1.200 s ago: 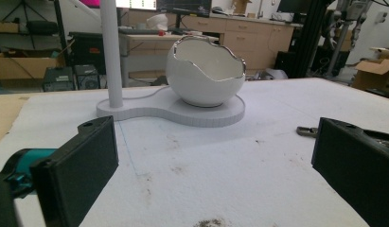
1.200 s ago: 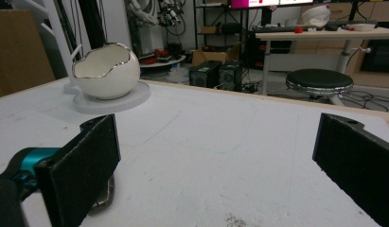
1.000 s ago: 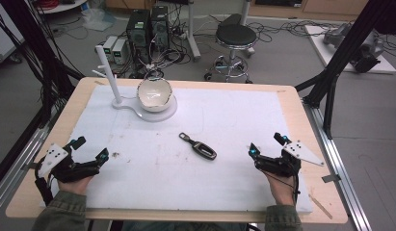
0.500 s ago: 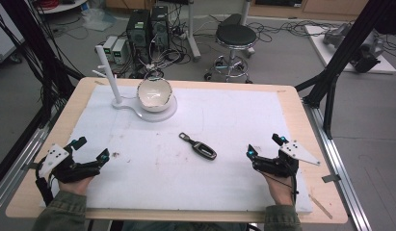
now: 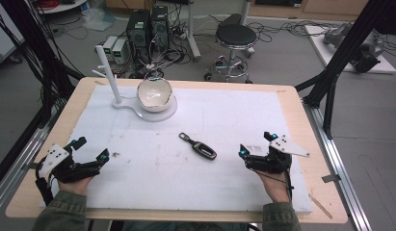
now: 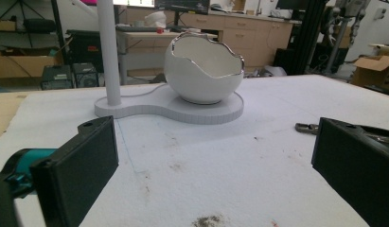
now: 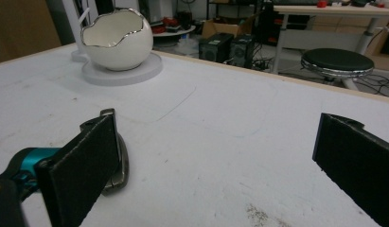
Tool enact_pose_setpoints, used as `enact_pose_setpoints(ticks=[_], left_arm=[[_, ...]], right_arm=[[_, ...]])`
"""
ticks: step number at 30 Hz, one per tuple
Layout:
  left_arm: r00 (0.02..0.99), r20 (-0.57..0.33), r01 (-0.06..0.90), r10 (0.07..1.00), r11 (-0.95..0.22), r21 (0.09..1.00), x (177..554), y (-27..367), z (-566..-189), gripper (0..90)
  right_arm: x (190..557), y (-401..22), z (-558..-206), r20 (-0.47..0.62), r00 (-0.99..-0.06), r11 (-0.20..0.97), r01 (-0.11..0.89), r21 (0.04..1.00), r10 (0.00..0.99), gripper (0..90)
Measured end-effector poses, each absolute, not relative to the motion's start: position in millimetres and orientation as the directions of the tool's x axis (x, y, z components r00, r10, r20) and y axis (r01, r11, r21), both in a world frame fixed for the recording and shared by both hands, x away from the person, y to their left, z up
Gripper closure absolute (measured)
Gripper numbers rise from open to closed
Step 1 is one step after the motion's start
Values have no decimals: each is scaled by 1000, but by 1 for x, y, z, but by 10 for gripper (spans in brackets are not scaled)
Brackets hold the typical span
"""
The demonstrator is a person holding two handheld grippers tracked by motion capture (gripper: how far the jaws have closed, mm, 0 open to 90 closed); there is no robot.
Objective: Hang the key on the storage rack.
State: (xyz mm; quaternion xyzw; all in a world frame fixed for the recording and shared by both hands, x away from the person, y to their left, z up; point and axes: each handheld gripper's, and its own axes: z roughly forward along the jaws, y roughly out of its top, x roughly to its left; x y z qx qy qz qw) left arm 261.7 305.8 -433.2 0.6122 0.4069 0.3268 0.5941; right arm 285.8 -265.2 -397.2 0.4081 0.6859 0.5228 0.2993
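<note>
Two hand-held grippers rest at the counter's (image 5: 282,98) near corners, left hand-held gripper (image 5: 92,150) and right hand-held gripper (image 5: 256,144), jaws apart, both empty. One car key (image 5: 199,146) lies mid-counter; one eggshell-shaped bowl (image 5: 154,94) sits on one white stand (image 5: 119,98) toward the far left corner.

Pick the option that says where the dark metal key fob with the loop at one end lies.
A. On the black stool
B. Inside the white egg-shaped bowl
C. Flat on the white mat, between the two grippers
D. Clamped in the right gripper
C: the dark metal key fob lies flat on the white foam mat, apart from the open left gripper and the open right gripper.
</note>
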Motion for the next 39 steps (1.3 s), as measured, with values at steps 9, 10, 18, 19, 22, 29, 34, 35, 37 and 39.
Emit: enact_pose_setpoints(ticks=[9, 10, 18, 19, 22, 29, 34, 35, 37, 39], left_arm=[[459, -84, 110, 884, 37, 993, 262, 306, -433, 18], [459, -85, 110, 884, 38, 993, 261, 306, -433, 18], [460, -85, 110, 884, 38, 993, 261, 305, -433, 18], [460, -86, 109, 884, 39, 993, 261, 305, -433, 18], [461, -85, 111, 883, 38, 993, 261, 306, -433, 18], [461, -85, 109, 883, 38, 993, 261, 305, -433, 18], [460, -87, 110, 884, 41, 993, 261, 305, -433, 18], [462, -86, 110, 883, 39, 993, 261, 306, -433, 18], [462, -85, 108, 883, 39, 993, 261, 306, -433, 18], [463, -86, 109, 882, 40, 993, 261, 306, -433, 17]], right_arm=[[296, -251, -391, -20, -521, 200, 292, 935, 853, 6], [296, -249, -390, -19, -523, 204, 298, 933, 852, 6], [304, -228, -380, -39, -572, 276, 334, 901, 819, 6], [306, -226, -379, -43, -577, 284, 335, 898, 815, 6], [308, -222, -377, -44, -587, 297, 342, 892, 809, 6], [317, -210, -377, -37, -604, 321, 369, 872, 796, 6], [326, -199, -373, -28, -620, 339, 391, 856, 784, 6], [328, -197, -372, -25, -623, 340, 394, 854, 782, 7], [333, -192, -371, -14, -631, 345, 404, 848, 775, 6], [337, -188, -369, -14, -640, 356, 409, 840, 769, 6]])
